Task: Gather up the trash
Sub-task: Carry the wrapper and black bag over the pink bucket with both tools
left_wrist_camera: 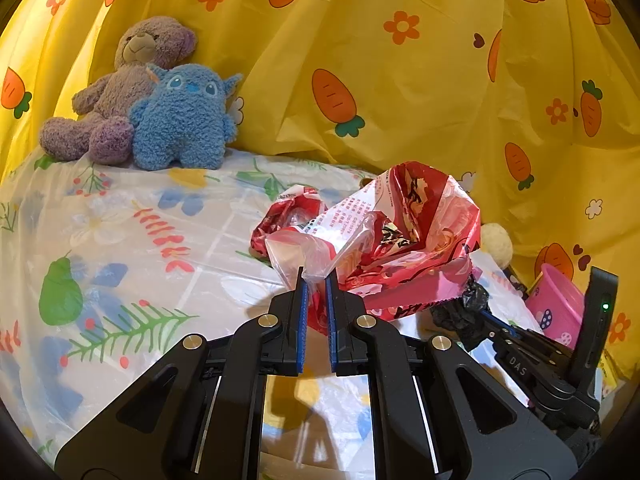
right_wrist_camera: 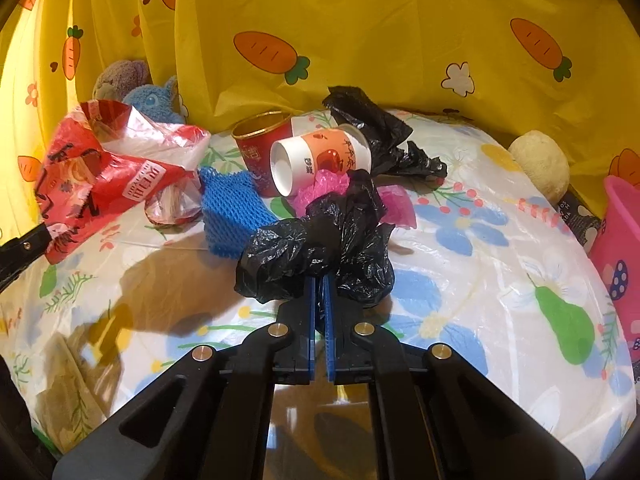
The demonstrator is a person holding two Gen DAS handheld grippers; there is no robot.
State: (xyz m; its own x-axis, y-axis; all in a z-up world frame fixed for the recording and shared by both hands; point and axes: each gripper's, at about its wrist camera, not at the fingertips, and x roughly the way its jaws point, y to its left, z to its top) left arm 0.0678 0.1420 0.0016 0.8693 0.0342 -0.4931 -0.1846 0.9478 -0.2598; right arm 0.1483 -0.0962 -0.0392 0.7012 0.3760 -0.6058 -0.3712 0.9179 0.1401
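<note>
My left gripper (left_wrist_camera: 316, 280) is shut on the clear edge of a red and white plastic bag (left_wrist_camera: 404, 232), held over the flowered tablecloth (left_wrist_camera: 120, 240); the bag also shows in the right wrist view (right_wrist_camera: 104, 164). My right gripper (right_wrist_camera: 320, 280) is shut on a crumpled black plastic bag (right_wrist_camera: 320, 248), also seen in the left wrist view (left_wrist_camera: 464, 308). Behind it lie a white and orange paper cup (right_wrist_camera: 320, 158) on its side, a red cup (right_wrist_camera: 260, 140), blue foam netting (right_wrist_camera: 230, 212), pink wrapping (right_wrist_camera: 332, 184) and another black bag (right_wrist_camera: 372, 124).
A pink bin (right_wrist_camera: 618, 240) stands at the table's right edge, also in the left wrist view (left_wrist_camera: 556, 308). A purple bear (left_wrist_camera: 120, 88) and blue plush (left_wrist_camera: 184, 116) sit at the back. A cream ball (right_wrist_camera: 540, 166) lies near the yellow carrot curtain (right_wrist_camera: 360, 20).
</note>
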